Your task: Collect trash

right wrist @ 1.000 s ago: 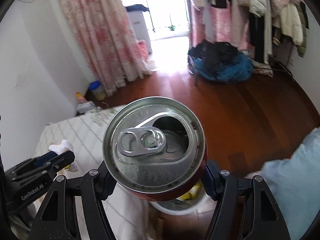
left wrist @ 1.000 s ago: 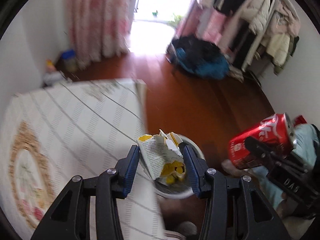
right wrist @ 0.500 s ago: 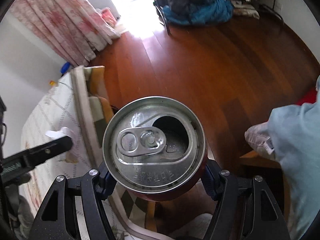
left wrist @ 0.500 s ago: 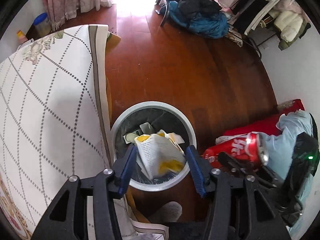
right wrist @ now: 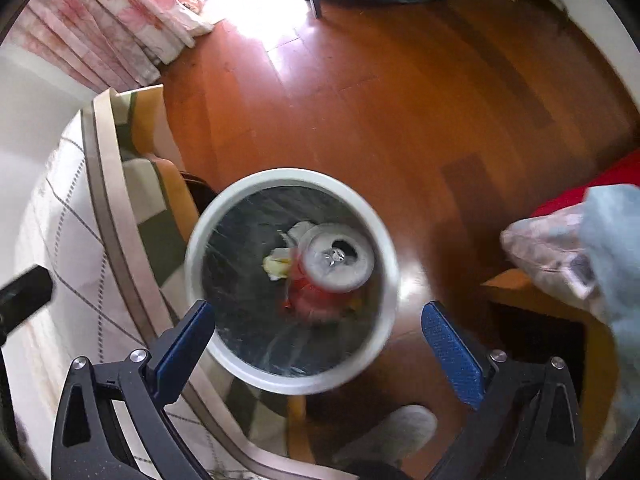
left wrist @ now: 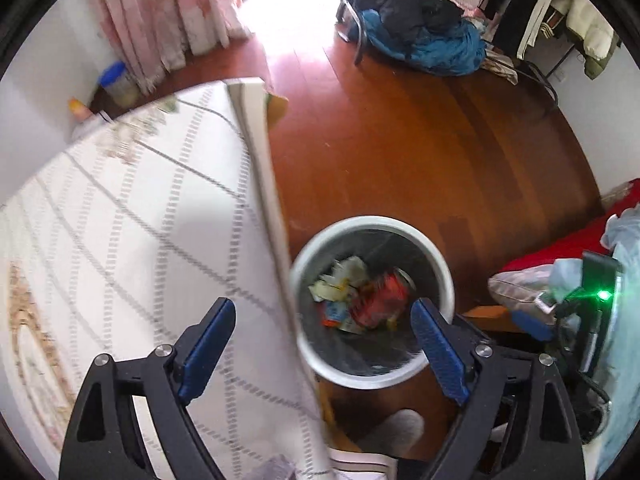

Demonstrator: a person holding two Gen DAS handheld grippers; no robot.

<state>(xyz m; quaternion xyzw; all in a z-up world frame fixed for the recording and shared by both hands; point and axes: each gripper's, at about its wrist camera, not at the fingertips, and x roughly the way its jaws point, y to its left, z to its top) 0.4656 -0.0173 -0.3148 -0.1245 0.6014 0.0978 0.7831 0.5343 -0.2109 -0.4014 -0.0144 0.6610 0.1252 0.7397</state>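
A round white-rimmed trash bin (left wrist: 448,276) with a dark liner stands on the wood floor beside the table; it also shows in the right wrist view (right wrist: 240,184). Inside it lie the red soda can (left wrist: 382,300) and the crumpled yellow-and-white wrapper (left wrist: 340,280). In the right wrist view the can (right wrist: 336,260) is blurred, top end up, next to the wrapper (right wrist: 280,260). My left gripper (left wrist: 320,344) is open and empty above the bin's near rim. My right gripper (right wrist: 320,344) is open and empty above the bin.
A table with a white checked cloth (left wrist: 120,220) stands left of the bin. A wooden stool (right wrist: 540,292) and the person's slippered foot (right wrist: 396,432) are close by. Pink curtains (left wrist: 160,20) and a pile of blue clothes (left wrist: 432,36) lie at the far end of the floor.
Both grippers have opened. The wrapper has dropped from the left gripper and the can from the right gripper into the bin. Both cameras now look down over the bin.
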